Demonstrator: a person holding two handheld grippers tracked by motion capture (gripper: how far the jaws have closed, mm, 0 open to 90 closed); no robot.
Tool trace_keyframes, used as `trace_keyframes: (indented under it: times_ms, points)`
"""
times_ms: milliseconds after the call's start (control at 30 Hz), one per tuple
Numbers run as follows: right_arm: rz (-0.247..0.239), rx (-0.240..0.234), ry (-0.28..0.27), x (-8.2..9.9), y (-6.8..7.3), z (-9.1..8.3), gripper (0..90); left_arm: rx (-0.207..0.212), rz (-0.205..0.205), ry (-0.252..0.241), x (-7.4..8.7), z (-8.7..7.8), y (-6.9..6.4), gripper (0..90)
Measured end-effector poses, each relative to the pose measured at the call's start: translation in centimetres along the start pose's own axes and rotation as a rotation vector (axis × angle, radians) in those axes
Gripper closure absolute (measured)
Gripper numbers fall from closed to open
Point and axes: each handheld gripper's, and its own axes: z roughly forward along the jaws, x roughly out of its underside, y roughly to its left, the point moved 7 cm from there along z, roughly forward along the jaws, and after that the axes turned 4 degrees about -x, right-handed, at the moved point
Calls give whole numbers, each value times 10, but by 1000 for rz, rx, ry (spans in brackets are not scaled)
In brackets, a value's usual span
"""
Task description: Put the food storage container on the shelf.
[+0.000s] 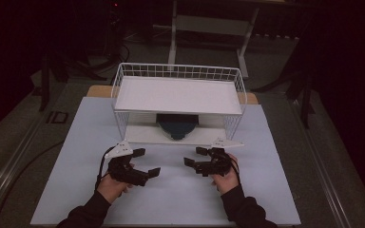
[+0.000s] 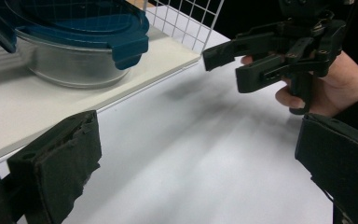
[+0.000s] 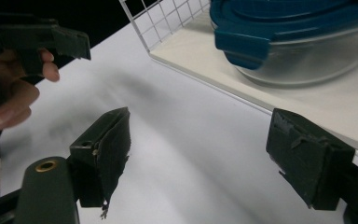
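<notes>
- Left gripper (image 1: 146, 163): fingers (image 2: 56, 168) spread wide, holding nothing, above the table (image 1: 171, 190).
- Right gripper (image 1: 196, 157): fingers (image 3: 103, 149) likewise wide apart and empty.
- Glass container with blue lid (image 1: 177, 125): on the lower board of the white wire shelf (image 1: 178, 95), beyond both grippers.
</notes>
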Motion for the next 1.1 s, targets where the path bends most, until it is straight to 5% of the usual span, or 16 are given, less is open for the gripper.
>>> trace_keyframes:
  times_ms: [867, 1100]
  points:
    - [-13, 74, -41, 38, -13, -68, 202, 6, 39, 0, 4, 0, -6, 6]
    - [1, 83, -46, 38, -18, -70, 203, 12, 48, 6, 5, 3, -8, 7]
